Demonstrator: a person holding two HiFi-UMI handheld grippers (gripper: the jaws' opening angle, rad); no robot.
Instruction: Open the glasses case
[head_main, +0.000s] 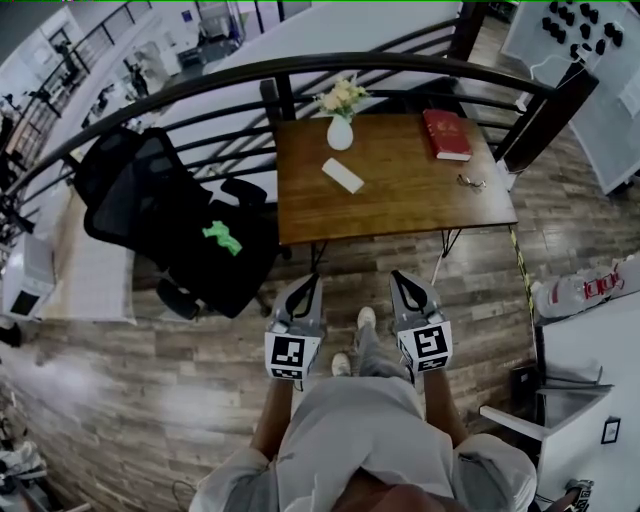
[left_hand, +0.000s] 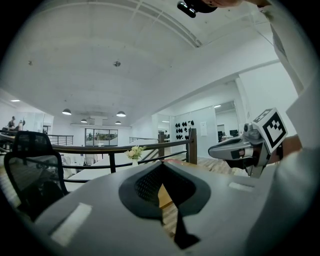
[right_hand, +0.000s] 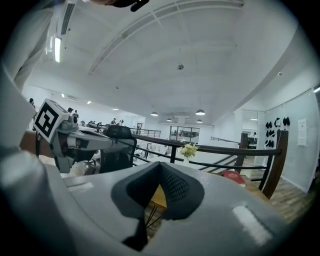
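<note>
A white oblong glasses case (head_main: 343, 175) lies shut on the wooden table (head_main: 400, 205), just in front of a white vase of flowers (head_main: 340, 128). A pair of glasses (head_main: 472, 182) rests near the table's right edge. My left gripper (head_main: 308, 286) and right gripper (head_main: 403, 281) are held side by side over the floor, well short of the table, both pointing at it. Both are shut with nothing between the jaws. In the left gripper view the left gripper (left_hand: 161, 168) hides the table top; the right gripper (right_hand: 159, 169) does the same in its own view.
A red book (head_main: 446, 134) lies at the table's back right. A black office chair (head_main: 170, 215) with a green object (head_main: 222, 237) on it stands left of the table. A dark curved railing (head_main: 300, 68) runs behind the table. Wood-plank floor lies between me and the table.
</note>
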